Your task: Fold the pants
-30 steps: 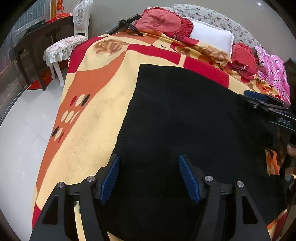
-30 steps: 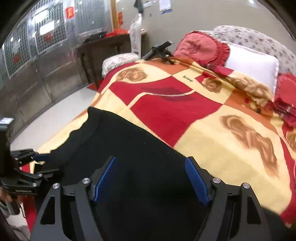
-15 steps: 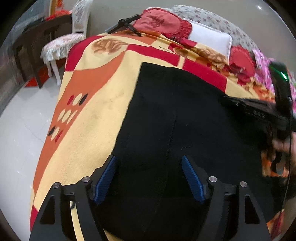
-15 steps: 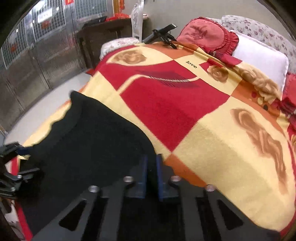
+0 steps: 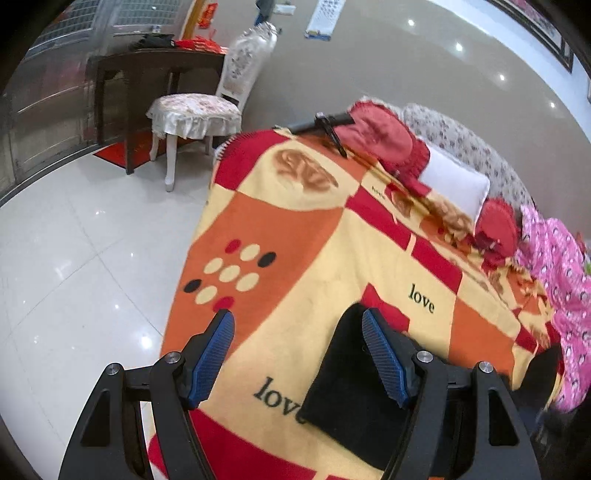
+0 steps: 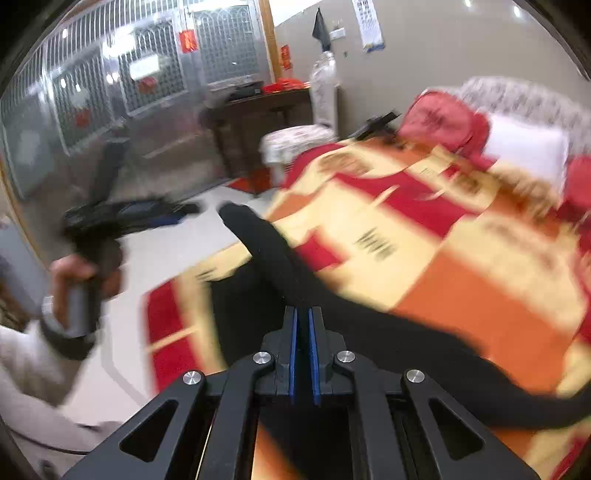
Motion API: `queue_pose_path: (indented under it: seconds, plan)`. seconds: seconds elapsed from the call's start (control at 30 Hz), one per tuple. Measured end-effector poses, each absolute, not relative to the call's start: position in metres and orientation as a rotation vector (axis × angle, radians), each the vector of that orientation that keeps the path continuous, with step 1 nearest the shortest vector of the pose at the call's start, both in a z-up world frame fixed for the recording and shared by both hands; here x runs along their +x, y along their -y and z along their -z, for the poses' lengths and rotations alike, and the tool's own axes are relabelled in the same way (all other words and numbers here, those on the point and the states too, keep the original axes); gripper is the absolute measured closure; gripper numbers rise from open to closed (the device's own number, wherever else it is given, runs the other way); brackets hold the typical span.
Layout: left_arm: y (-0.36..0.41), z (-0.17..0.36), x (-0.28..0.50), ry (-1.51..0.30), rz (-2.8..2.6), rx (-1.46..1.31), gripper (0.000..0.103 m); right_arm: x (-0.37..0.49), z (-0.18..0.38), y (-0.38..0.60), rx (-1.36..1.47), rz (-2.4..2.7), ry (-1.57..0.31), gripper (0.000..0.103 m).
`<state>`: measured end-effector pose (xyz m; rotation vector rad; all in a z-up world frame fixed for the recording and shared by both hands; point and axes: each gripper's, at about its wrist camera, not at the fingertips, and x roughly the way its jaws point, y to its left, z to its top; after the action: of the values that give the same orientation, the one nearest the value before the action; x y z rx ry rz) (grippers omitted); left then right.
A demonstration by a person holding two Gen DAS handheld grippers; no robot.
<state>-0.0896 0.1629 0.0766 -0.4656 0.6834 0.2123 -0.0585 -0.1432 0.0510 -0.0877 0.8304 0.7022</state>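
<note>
L claw (image 5: 297,354) agape, R claw (image 6: 303,332) clamped.

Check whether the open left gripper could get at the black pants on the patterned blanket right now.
Probably yes. The left gripper is open and holds nothing, and the black pants lie by its right finger on the patterned blanket with nothing between; the right gripper already pinches them.

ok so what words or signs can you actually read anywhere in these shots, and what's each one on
"love": black letters on a yellow square of the red, orange and yellow patterned blanket, in the left wrist view.
"love": again on the same blanket, nearer the camera, its end covered by the black fabric pants.
White wall calendar: print too small to read.
Red paper signs on the metal-grille doors: too blurred to read.
Blanket lettering in the right wrist view: motion-blurred, unreadable.
</note>
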Motion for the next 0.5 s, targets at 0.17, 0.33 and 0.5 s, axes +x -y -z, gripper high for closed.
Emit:
queue_pose_path:
  seconds: [0.17, 0.33, 0.5]
  plan:
    - [-0.144, -0.069, -0.103, -0.706, -0.177, -0.451, 0.031, -0.090, 0.007, 0.117, -0.067, -0.662, -0.954, 0.097]
    - [-0.106, -0.061, -0.099, -0.758, -0.084, -0.367, 0.031, -0.086, 0.023, 0.152, 0.214, -0.652, -1.027, 0.065]
    - [-0.077, -0.046, -0.078, -0.835, -0.021, -0.300, 0.032, -0.112, -0.018, 0.227, 0.213, -0.437, -0.898, 0.040]
